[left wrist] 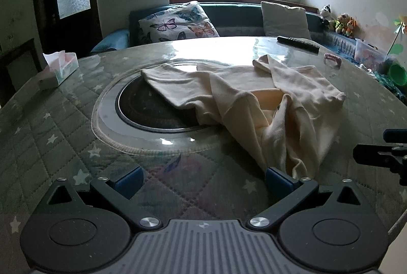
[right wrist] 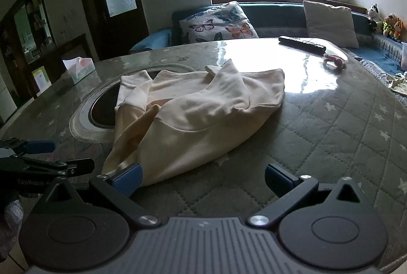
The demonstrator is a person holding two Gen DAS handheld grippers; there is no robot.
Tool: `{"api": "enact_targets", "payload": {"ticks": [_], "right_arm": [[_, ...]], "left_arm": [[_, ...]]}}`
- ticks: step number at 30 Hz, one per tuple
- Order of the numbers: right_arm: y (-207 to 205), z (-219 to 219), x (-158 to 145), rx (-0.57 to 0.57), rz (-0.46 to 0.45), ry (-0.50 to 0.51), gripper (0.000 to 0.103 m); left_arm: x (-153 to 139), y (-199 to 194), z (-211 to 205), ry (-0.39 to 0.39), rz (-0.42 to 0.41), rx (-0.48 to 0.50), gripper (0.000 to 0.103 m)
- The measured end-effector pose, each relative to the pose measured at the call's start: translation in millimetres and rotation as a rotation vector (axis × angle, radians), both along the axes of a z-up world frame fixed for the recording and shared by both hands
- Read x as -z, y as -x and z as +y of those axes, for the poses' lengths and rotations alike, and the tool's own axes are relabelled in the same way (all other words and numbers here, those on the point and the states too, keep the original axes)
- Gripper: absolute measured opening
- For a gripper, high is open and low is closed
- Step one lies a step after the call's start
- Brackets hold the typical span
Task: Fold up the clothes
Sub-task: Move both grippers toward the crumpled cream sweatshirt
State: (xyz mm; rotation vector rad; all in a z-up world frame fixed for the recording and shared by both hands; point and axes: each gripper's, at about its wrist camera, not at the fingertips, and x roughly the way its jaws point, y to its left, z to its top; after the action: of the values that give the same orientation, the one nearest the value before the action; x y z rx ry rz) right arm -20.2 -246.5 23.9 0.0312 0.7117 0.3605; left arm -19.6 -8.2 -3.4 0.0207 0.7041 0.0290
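A cream long-sleeved sweatshirt [left wrist: 254,100] lies crumpled on the round table, one sleeve stretched left over the dark round inset. It also shows in the right wrist view [right wrist: 193,118]. My left gripper [left wrist: 203,179] is open, low over the table, its right finger touching the garment's near edge. My right gripper [right wrist: 203,179] is open, its left finger at the garment's near hem. The right gripper shows at the edge of the left wrist view [left wrist: 384,151]; the left gripper shows at the left of the right wrist view [right wrist: 45,162].
The table [left wrist: 51,136] has a quilted star-print cover under clear film and a dark round inset [left wrist: 150,111]. A tissue box [left wrist: 61,67] stands at the left, a remote [left wrist: 297,43] and a pink item [left wrist: 332,60] at the back. A sofa with cushions [left wrist: 178,22] is behind.
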Motion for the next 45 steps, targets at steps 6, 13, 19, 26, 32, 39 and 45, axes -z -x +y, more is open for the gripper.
{"api": "enact_targets", "payload": {"ticks": [6,13,19,26,32,39,45], "right_arm": [[3.7,3.1,1.4,0.001,0.005,0.021,0.103],[3.8,6.4,7.4,0.000,0.021,0.037,0.103],[6.6,10.0,6.5,-0.007,0.017,0.049,0.103],[5.8,10.5,6.3,-0.006,0.019,0.053,0.103],[5.0,12.4,7.9,-0.003,0.027,0.063,0.103],[4.3,13.4,8.9,-0.001,0.029,0.065,0.103],[3.1,13.7,9.7,-0.001,0.033,0.066,0.103]], "left_arm": [[1.9,4.9,-3.2,-0.010,0.011,0.000,0.103],[3.7,8.0,-6.6,-0.019,0.022,0.000,0.103],[4.6,9.6,-8.0,-0.023,0.026,0.002,0.103],[5.8,8.7,-9.7,-0.025,0.031,0.011,0.103],[7.9,8.5,-12.5,-0.030,0.040,0.017,0.103],[8.1,7.4,-14.3,-0.032,0.041,0.022,0.103],[8.7,6.2,-14.3,-0.033,0.044,0.023,0.103]]}}
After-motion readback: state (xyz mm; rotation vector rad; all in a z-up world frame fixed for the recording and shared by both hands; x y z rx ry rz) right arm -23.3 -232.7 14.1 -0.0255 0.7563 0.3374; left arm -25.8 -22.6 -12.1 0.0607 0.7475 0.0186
